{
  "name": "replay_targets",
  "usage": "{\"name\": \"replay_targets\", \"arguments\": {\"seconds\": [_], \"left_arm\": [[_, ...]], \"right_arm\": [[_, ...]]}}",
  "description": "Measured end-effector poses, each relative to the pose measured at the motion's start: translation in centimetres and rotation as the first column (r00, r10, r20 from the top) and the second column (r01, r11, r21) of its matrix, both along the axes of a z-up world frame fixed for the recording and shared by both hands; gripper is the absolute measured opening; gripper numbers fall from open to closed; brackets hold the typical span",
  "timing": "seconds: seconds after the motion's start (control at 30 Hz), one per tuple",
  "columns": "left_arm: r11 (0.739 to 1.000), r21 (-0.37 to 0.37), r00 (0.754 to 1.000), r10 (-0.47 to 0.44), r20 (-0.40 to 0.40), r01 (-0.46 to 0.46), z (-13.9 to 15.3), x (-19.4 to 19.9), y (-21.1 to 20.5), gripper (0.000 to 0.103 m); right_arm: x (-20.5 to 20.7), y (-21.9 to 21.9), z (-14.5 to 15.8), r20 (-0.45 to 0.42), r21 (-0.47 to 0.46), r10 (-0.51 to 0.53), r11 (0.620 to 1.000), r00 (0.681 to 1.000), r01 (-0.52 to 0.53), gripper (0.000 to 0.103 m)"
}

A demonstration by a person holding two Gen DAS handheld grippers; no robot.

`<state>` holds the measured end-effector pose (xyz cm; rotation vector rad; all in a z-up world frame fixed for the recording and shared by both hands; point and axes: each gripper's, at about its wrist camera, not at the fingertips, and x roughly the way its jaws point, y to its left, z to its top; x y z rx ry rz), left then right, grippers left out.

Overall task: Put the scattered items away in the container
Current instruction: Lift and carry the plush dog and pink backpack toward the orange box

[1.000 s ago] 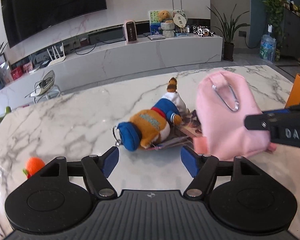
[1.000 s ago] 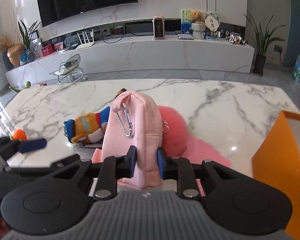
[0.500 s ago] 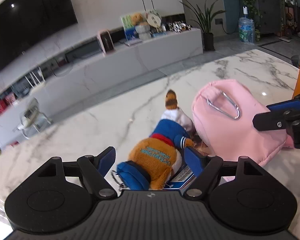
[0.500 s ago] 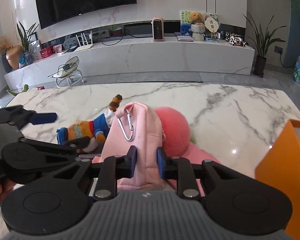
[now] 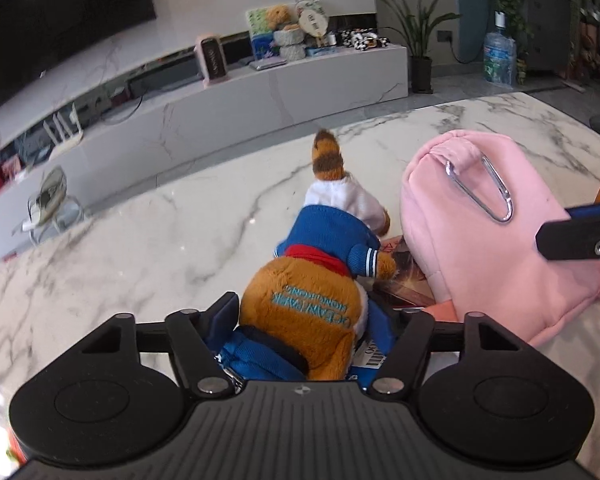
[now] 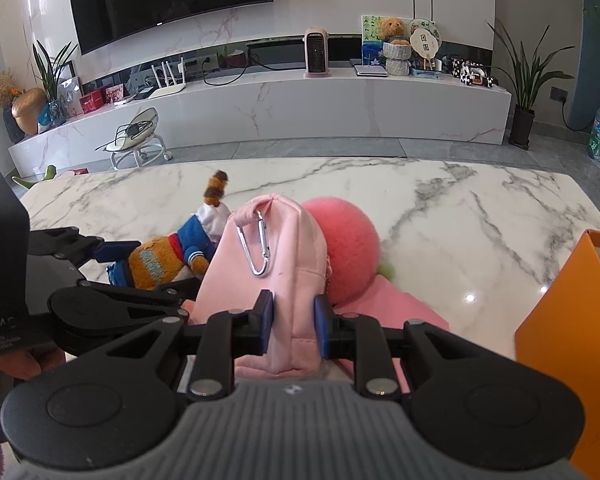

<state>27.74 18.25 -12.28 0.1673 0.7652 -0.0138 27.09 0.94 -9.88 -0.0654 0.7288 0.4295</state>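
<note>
My right gripper (image 6: 293,320) is shut on a pink pouch (image 6: 272,252) with a silver carabiner; the pouch also shows in the left wrist view (image 5: 484,232). A pink plush ball (image 6: 344,248) hangs behind the pouch. My left gripper (image 5: 312,320) is open, its fingers on either side of a brown plush toy in a blue jacket (image 5: 320,280), which lies on the marble table over a card (image 5: 404,280). The toy also shows in the right wrist view (image 6: 168,256). The orange container (image 6: 568,340) stands at the right.
The marble table (image 6: 440,208) stretches ahead to a far edge. A pink cloth (image 6: 400,312) lies under the pouch. Beyond the table are a white TV bench (image 6: 340,108) and a small stool (image 6: 136,140).
My left gripper has moved forward and around the plush toy, which now sits between its open fingers. My right gripper still holds the pink pouch, nearly in place.
</note>
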Motion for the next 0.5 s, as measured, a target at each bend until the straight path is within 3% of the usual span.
{"name": "replay_targets", "arguments": {"seconds": [0.33,0.5], "left_arm": [[0.996,-0.051,0.998,0.067,-0.002,-0.067,1.9,-3.1,0.2,0.069],[0.993,-0.067,0.995,0.103,0.016,-0.102,3.5,-5.7,-0.1,0.069]], "right_arm": [[-1.6,-0.2,1.1,0.005,-0.033,-0.007,0.999,1.000,0.007,0.023],[-3.3,-0.7,1.7,-0.036,-0.031,0.002,1.000,0.999,-0.003,0.023]]}}
